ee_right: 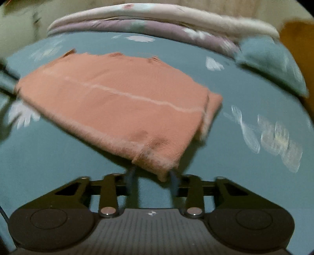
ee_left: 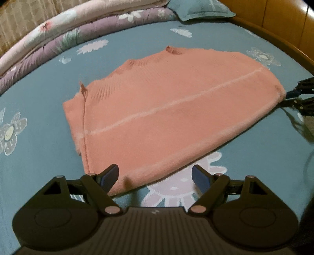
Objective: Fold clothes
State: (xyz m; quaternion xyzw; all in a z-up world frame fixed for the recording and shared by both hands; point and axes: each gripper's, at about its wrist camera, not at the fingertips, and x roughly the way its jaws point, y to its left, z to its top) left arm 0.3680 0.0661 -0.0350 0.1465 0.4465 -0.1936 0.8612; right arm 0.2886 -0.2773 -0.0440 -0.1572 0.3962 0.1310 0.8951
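A salmon-pink knitted sweater (ee_left: 166,109) (ee_right: 117,106) lies folded flat on the teal flowered bedsheet (ee_left: 39,88), with a pale stripe across it. My left gripper (ee_left: 156,176) is open just in front of the sweater's near edge; its left finger overlaps the hem and nothing is clamped. My right gripper (ee_right: 152,178) is open too, its fingers on either side of the sweater's near corner, which droops between them. The left wrist view shows that right gripper (ee_left: 298,94) at the sweater's right-hand corner. The right wrist view is motion-blurred.
Folded quilts (ee_left: 58,39) (ee_right: 157,21), one pink and one purple, are stacked along the far side of the bed. A teal pillow (ee_left: 202,9) (ee_right: 270,58) lies beside them. The wooden bed frame (ee_left: 284,29) runs along the right. A dark cable (ee_left: 294,121) trails from the right gripper.
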